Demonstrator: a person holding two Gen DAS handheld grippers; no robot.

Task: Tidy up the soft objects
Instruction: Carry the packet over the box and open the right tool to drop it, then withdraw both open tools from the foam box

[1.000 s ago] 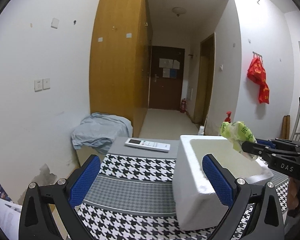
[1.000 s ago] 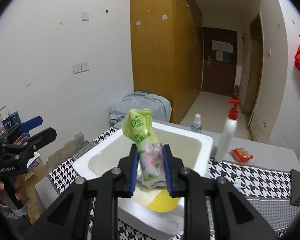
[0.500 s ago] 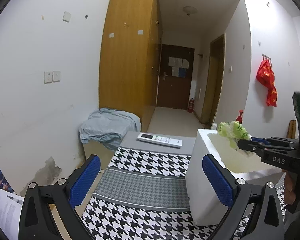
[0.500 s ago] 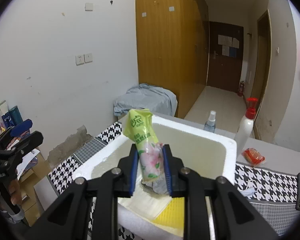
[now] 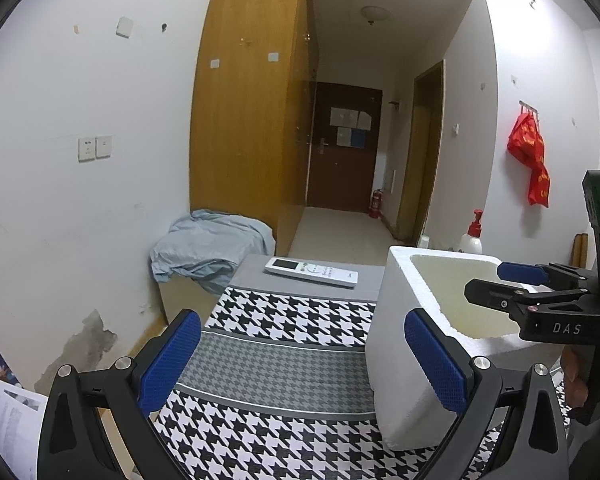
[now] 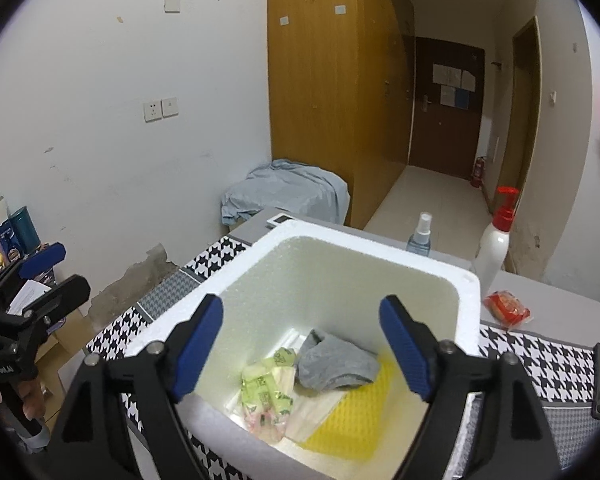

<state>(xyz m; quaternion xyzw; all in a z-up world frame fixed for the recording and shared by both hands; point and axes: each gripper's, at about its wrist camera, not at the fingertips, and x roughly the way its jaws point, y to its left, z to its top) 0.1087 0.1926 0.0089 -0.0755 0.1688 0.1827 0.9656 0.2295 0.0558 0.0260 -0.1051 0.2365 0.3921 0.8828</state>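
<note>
— Dropped: tissue pack (image 6: 266, 394) left the right gripper (image 6: 302, 346), jaws opening, nothing between.
— Where?
— Foam box (image 6: 470, 292) floor, 9 o'clock of grey cloth (image 6: 332, 362). Left gripper (image 5: 302, 360) apart, empty.

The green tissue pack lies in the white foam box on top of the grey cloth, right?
Not quite. The right wrist view shows the green tissue pack in the white foam box, but beside the grey cloth, not on top of it.
</note>
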